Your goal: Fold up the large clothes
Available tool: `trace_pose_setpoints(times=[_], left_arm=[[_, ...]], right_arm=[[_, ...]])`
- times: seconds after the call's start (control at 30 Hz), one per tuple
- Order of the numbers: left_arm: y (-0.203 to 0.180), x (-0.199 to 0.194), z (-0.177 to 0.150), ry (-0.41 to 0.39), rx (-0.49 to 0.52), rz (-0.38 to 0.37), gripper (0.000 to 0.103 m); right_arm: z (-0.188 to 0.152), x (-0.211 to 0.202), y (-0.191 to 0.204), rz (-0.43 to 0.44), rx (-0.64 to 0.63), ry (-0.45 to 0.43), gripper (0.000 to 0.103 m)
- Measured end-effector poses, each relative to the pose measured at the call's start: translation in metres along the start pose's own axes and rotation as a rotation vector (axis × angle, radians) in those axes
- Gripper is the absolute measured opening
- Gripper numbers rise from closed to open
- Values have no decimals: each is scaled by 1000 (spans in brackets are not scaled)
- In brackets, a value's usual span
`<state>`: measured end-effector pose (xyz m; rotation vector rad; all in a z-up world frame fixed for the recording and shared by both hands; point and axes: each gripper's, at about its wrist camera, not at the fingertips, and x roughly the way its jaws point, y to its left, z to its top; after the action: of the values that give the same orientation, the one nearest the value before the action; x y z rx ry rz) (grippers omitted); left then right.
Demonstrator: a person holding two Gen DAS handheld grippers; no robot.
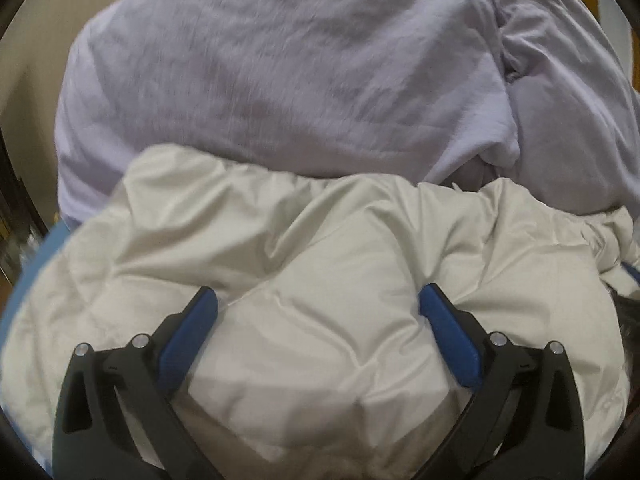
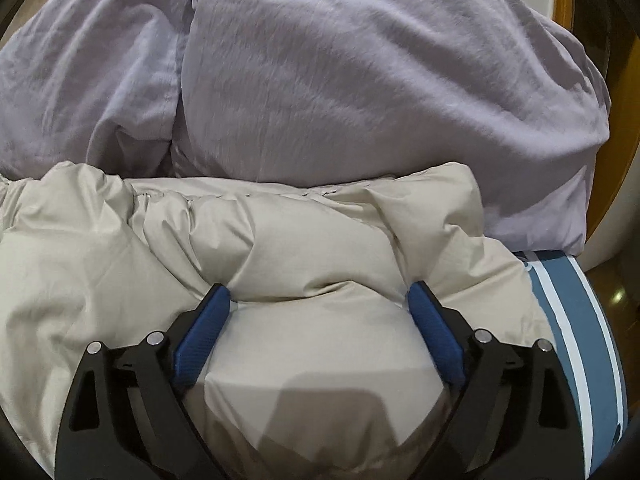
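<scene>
Garments, counted: two, one cream puffy jacket [image 1: 312, 264] and one lilac garment [image 1: 280, 72].
Cream puffy jacket: lies nearest both cameras, bunched and creased, quilted, with a stitched seam running across its far edge in the right wrist view [image 2: 256, 248].
Lilac garment: lies beyond the cream jacket [image 2: 360, 80] and touches its far edge; rumpled, with a deep fold that splits it into two lobes in both views.
Claws, counted: two, each with two black fingers carrying blue pads.
Left claw [image 1: 318, 304]: spread wide, its pads on either side of a puffed bulge of the cream jacket; both blue pads [image 1: 188, 336] touch the fabric, but the jaws are not pressed together on it.
Right claw [image 2: 318, 300]: spread wide as well, straddling another bulge of the same jacket; each pad tip [image 2: 434, 336] pushes into a crease of the cloth.
Surface under the clothes: a blue cover with white stripes [image 2: 576, 344] shows at the right of the right wrist view, just beside the jacket; a patch of blue [image 1: 36, 272] also shows at the left in the left wrist view. What it covers cannot be told.
Surroundings: one curved wooden edge [image 2: 612, 184] runs past the lilac garment at far right.
</scene>
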<state>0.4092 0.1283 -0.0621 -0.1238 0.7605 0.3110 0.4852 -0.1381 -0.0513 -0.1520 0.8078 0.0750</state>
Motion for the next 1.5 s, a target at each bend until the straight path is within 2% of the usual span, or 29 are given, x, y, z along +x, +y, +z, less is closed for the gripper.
trace_pose_setpoints(times=[0.13,0.57,0.77,0.9,0.97,1.07,1.17,1.33,1.5], left_arm=[[-1,7,-1,-13,13,16,101],[-2,27,-1,3,2,3,101],[-6,29,-2,7,-6,15,101],[-9,12,-8,34,-6,45,101],[-1,-11,-12,34,12,24,101],[17,-46,-20,16,30,30,101],[41,-75,-30,8,21,51,101],[84,-117,-53,17,2,105,101],[117,-122,-76,85,-75,104,101]], right_arm=[[2,8,-2,13,9,24,95],[-2,20,-8,6,9,54,97],[10,28,-5,9,18,67,98],[7,21,-9,8,31,75,98],[3,1,-17,20,67,78,98],[-8,-36,-34,41,129,41,98],[-18,-65,-59,60,222,42,98],[-37,-94,-99,76,358,88,98],[-64,-89,-117,105,453,180,98]])
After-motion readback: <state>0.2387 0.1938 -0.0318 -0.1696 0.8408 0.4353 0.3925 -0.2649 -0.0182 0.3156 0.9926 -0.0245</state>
